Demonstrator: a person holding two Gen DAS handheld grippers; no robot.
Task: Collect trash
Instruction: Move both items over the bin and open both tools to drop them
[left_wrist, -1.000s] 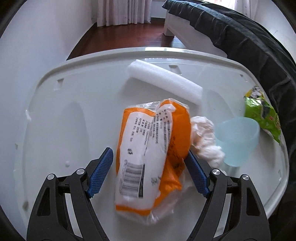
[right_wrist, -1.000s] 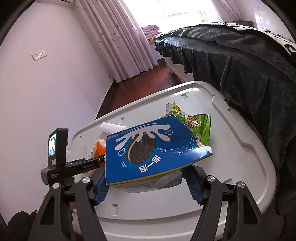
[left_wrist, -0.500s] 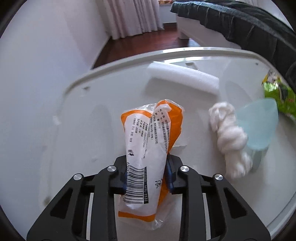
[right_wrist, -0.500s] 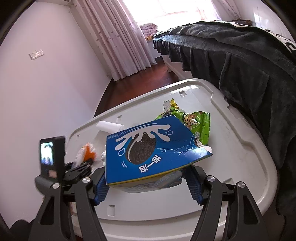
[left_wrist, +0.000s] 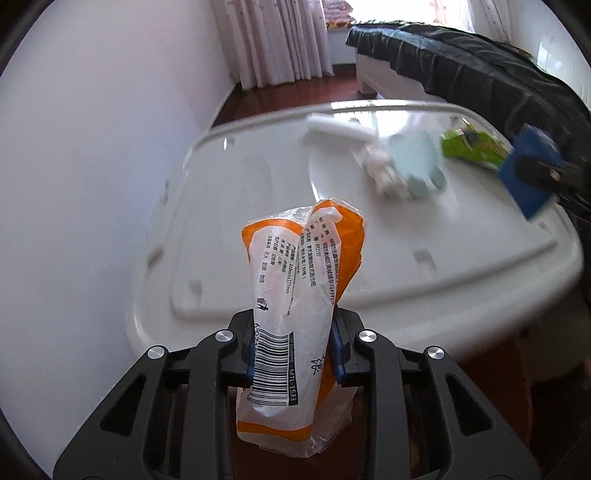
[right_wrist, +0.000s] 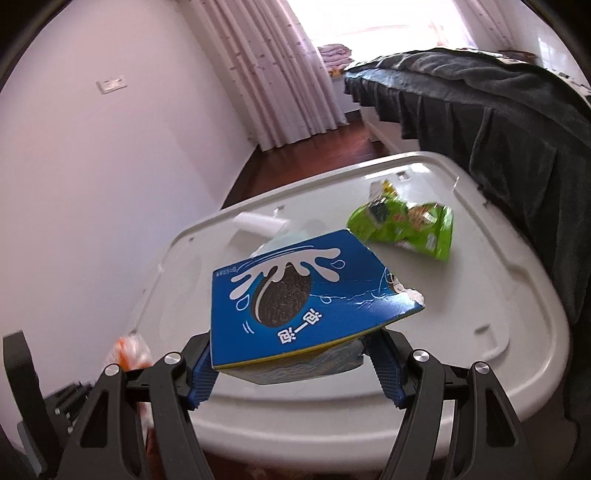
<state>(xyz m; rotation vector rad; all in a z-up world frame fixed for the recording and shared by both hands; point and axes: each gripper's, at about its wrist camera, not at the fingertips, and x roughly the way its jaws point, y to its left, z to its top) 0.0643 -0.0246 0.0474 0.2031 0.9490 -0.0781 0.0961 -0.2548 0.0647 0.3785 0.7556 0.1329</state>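
Note:
My left gripper (left_wrist: 294, 354) is shut on an orange and white plastic wrapper (left_wrist: 295, 295) and holds it up off the near left edge of the white lid (left_wrist: 258, 206). My right gripper (right_wrist: 295, 373) is shut on a torn blue Oreo box (right_wrist: 295, 299), held above the lid's (right_wrist: 498, 295) front. The box also shows at the right of the left wrist view (left_wrist: 528, 173). On the lid lie a green snack bag (right_wrist: 406, 229), a white foam roll (right_wrist: 258, 225), a crumpled tissue (left_wrist: 380, 166) and a pale blue cup (left_wrist: 417, 162).
A bed with a dark cover (right_wrist: 498, 99) stands close along the lid's right side. A white wall (right_wrist: 92, 184) is on the left. Dark wood floor (right_wrist: 314, 162) and curtains (right_wrist: 266, 66) lie beyond the lid.
My left gripper closed on the orange wrapper, lifted it off the lid and drew back to the lid's near left edge. My right gripper, still holding the box, shifted slightly.

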